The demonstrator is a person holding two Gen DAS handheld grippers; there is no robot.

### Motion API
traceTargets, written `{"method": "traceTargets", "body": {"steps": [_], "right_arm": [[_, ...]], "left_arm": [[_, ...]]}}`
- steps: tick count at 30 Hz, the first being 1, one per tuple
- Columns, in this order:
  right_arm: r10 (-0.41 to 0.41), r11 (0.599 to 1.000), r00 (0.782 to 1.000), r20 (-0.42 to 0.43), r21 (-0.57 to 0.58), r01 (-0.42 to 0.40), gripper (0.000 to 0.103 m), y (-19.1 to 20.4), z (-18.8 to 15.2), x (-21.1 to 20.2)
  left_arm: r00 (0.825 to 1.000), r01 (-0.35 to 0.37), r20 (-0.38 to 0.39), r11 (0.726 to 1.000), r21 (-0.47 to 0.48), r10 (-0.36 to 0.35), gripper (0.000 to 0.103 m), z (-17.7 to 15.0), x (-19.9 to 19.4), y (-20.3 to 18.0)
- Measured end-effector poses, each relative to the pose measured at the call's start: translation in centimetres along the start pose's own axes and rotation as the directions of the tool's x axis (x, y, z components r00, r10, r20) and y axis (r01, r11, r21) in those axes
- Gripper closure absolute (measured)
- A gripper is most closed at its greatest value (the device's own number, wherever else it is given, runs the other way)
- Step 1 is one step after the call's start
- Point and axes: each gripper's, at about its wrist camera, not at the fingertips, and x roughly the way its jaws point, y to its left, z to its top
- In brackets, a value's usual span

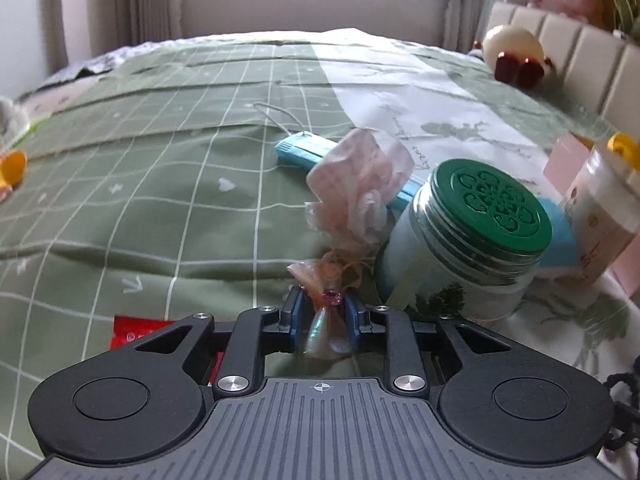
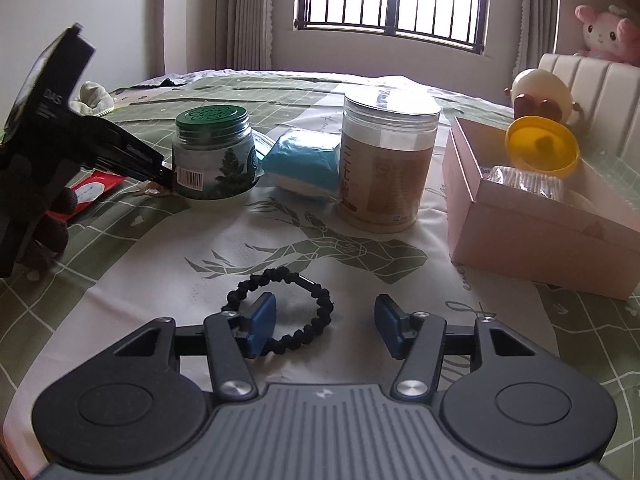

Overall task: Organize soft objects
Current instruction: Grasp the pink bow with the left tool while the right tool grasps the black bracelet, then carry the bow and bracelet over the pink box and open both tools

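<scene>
A pink fabric bow hair tie (image 1: 352, 188) with a small pink gem lies on the green checked bed cover (image 1: 160, 200), close against a green-lidded jar (image 1: 480, 220). My left gripper (image 1: 326, 308) stands narrowly open around the bow's lower end; the ribbon fills most of the gap and the pads do not visibly squeeze it. In the right wrist view that gripper (image 2: 166, 174) reaches in from the left, tip low beside the jar (image 2: 212, 152). A black braided hair loop (image 2: 316, 304) lies on the cover. My right gripper (image 2: 326, 326) is open, its left pad (image 2: 262, 322) inside the loop.
Behind stand a blue soft block (image 2: 304, 160), a tall clear jar (image 2: 386, 156) and an open pink box (image 2: 540, 248) holding a yellow cap and foil cups. A blue face mask (image 1: 300, 150) and red packet (image 2: 92, 190) lie nearby. Plush toys sit by the headboard (image 2: 592, 80).
</scene>
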Motion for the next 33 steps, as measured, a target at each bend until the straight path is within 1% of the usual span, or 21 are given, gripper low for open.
{"method": "traceTargets", "body": {"steps": [2, 5, 7, 9, 11, 15, 21, 25, 29, 31, 33], "right_arm": [[0.004, 1.0, 1.0, 0.003, 0.002, -0.004, 0.048, -0.1, 0.0, 0.0], [0.005, 1.0, 1.0, 0.005, -0.007, -0.005, 0.049, 0.1, -0.1, 0.0], [0.006, 1.0, 1.0, 0.012, -0.029, -0.005, 0.058, 0.5, -0.1, -0.2], [-0.015, 0.996, 1.0, 0.027, -0.086, 0.017, 0.082, 1.5, -0.2, -0.6], [-0.018, 0.989, 0.999, 0.027, -0.144, 0.022, 0.093, 2.5, -0.3, -0.7], [0.004, 0.99, 1.0, 0.013, -0.143, -0.002, 0.095, 2.6, -0.1, -0.6], [0.057, 0.997, 0.998, -0.012, -0.051, -0.058, 0.095, 0.8, 0.8, -0.7], [0.072, 0.997, 0.997, -0.012, 0.007, -0.072, 0.095, -0.5, 1.9, -1.1], [0.071, 0.997, 0.997, 0.022, 0.016, -0.071, 0.095, -1.9, 3.9, -2.2], [0.075, 0.997, 0.995, 0.07, 0.017, -0.076, 0.095, -3.1, 5.5, -3.5], [0.088, 0.995, 0.988, 0.126, 0.03, -0.092, 0.095, -5.0, 7.4, -5.3]], "left_arm": [[1.0, 0.005, -0.003, 1.0, -0.005, -0.005, 0.078, 0.0, 0.0, 0.1], [1.0, 0.022, 0.014, 0.999, -0.032, -0.022, 0.08, -0.3, -0.2, 0.6], [0.999, 0.028, 0.03, 0.999, -0.026, -0.027, 0.081, -0.7, -0.4, 0.6], [0.999, 0.032, 0.044, 0.999, -0.021, -0.031, 0.082, -0.9, -0.4, 0.6], [0.998, 0.039, 0.048, 0.999, -0.031, -0.038, 0.082, -0.9, -0.4, 0.8], [0.998, 0.042, 0.044, 0.998, -0.038, -0.04, 0.084, -0.8, -0.6, 0.9], [0.998, 0.043, 0.04, 0.997, -0.062, -0.04, 0.084, -1.1, -1.7, 1.3], [0.998, 0.054, 0.048, 0.996, -0.072, -0.051, 0.084, -1.2, -2.7, 2.0], [0.996, 0.072, 0.069, 0.991, -0.109, -0.065, 0.084, -0.2, -3.8, 3.1], [0.994, 0.066, 0.095, 0.991, -0.116, -0.055, 0.084, 0.8, -4.6, 3.3], [0.989, 0.068, 0.135, 0.991, -0.118, -0.052, 0.084, 2.5, -5.8, 3.0]]}}
